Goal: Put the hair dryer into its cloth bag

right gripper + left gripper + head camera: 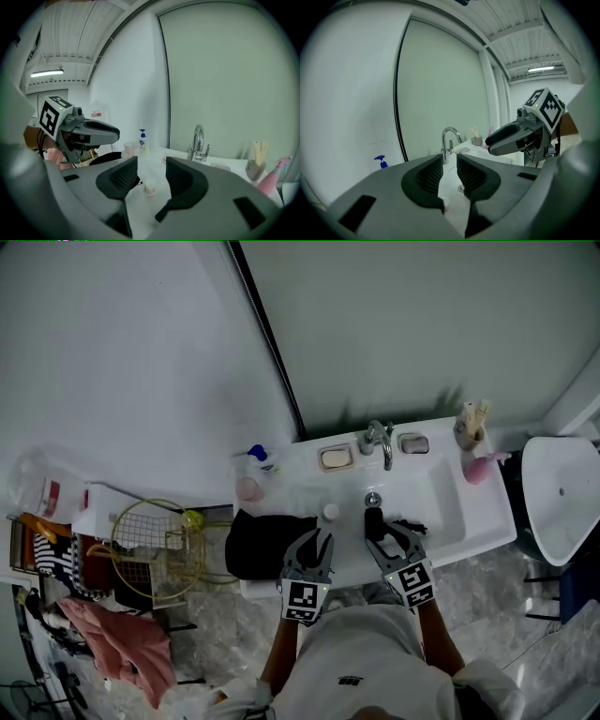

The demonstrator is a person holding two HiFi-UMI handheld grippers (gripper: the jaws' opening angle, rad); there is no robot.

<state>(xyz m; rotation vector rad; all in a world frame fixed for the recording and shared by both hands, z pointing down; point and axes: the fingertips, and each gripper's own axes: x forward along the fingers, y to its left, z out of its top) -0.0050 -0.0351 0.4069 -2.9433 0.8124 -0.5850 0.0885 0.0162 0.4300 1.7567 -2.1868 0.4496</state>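
Observation:
A black hair dryer (374,520) lies in the white sink basin (441,498), with its dark cord (410,525) trailing to the right. The black cloth bag (265,544) (107,159) sits on the left end of the counter. My left gripper (318,542) (449,165) hovers at the counter's front edge, just right of the bag, jaws a narrow gap apart and empty. My right gripper (389,538) (151,171) hangs over the basin's front, close behind the dryer, open with nothing between its fingers. Each gripper view shows the other gripper; the dryer is hidden in both.
A chrome faucet (381,442) (450,139) (198,140) stands at the back with two soap dishes (336,457). A soap bottle (142,140), a pink cup (248,488) and a small white jar (330,512) stand near the bag. A wire basket (155,545) and pink cloth (122,638) are at left.

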